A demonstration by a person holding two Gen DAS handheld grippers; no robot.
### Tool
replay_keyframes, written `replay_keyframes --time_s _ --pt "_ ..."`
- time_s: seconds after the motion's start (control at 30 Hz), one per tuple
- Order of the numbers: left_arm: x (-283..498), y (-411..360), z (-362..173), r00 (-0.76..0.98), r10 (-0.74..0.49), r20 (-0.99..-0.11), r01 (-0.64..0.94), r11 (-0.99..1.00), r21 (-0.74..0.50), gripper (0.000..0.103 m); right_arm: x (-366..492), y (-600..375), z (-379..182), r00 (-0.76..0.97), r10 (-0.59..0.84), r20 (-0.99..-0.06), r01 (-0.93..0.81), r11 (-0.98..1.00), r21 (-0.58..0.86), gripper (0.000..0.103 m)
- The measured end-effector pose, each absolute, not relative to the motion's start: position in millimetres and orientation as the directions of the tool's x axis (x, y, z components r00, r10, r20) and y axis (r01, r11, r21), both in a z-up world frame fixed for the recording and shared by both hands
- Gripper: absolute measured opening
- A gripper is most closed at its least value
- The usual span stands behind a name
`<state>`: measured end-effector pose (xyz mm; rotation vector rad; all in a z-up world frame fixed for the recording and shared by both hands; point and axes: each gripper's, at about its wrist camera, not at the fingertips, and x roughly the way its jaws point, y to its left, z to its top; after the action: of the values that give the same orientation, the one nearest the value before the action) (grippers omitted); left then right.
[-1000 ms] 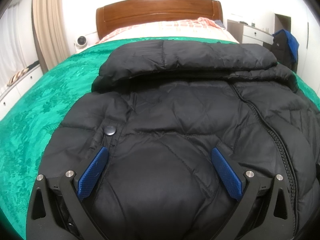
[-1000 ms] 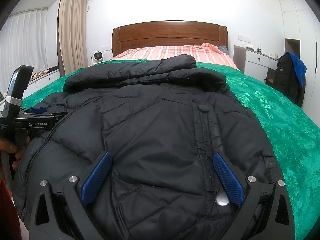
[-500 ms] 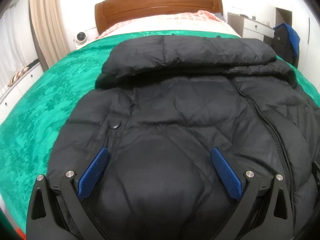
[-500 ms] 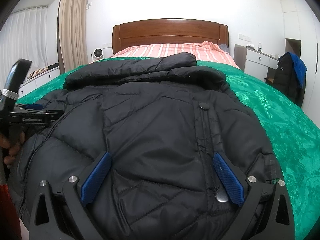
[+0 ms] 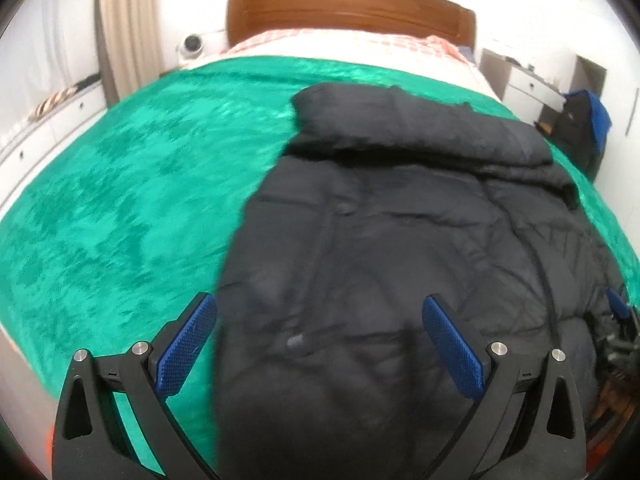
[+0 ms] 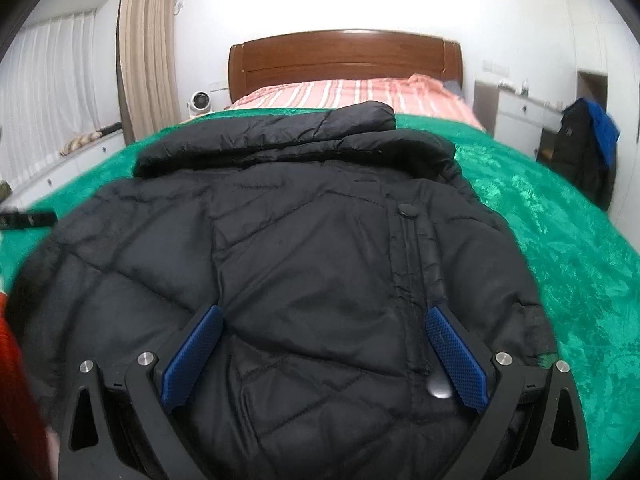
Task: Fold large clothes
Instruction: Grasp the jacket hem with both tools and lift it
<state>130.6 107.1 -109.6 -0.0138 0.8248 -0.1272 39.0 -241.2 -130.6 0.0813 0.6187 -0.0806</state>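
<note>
Black quilted nylon fills your left wrist view: the puffer jacket [image 5: 400, 260] lies flat on the green bedspread [image 5: 120, 220], collar toward the headboard [image 5: 348, 12]. Your left gripper [image 5: 320, 344] has its fingers [image 5: 186, 350] spread wide, holding nothing. One pad sits over bare bedspread, the other over the jacket, so you're straddling the left side edge, a sensible place to catch that flank for an inward fold. The picture is blurred, so whether a pad touches the cloth I cannot tell. Far right, a sliver of your other tool shows at the jacket's edge.

Over to the right wrist view: sharper here. The jacket [image 6: 300, 260] spreads across the frame, zipper placket and snap button [image 6: 407, 211] running down on the right. Your right gripper [image 6: 324, 354] also has its fingers [image 6: 456, 360] spread, empty, both pads over the lower body near the hem, a silver snap [image 6: 438, 386] right by the right-hand pad. Nothing folded yet, by my reading.
</note>
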Motion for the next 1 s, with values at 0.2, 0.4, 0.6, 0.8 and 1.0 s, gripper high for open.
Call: replay_keyframes --time_s 0.2,0.4,0.6,0.8,1.0 --pt "114.6 167.5 -123.5 0.548 -0.261 -0.795 0.099 0.964 -0.248 0.103 -12.5 -325.1 -85.7 0.822 0.003 -0.569 0.197 0.937 0.29 0.101" --pt "98.8 151.4 -158.0 0.382 -0.301 -0.874 0.242 0.945 -0.22 0.101 -41.6 -353.8 -115.3 0.621 0.169 -0.766 0.187 0.916 0.354 0.101" --pt "92.6 134.9 -161.2 0.355 -0.271 -0.895 0.273 0.945 -0.178 0.07 -47.1 -326.5 -134.8 0.557 0.266 -0.787 0.14 0.904 0.404 0.08" --pt "83.3 132.6 -149.2 0.362 -0.247 -0.899 0.24 0.956 -0.167 0.023 -51.7 -322.3 -135.2 0.587 0.18 -0.789 0.222 0.902 0.37 0.028" --pt "62.2 142.5 -123.0 0.378 -0.265 -0.887 0.265 0.949 -0.171 0.017 -71.5 -322.6 -108.2 0.616 0.188 -0.765 0.175 0.914 0.365 0.021"
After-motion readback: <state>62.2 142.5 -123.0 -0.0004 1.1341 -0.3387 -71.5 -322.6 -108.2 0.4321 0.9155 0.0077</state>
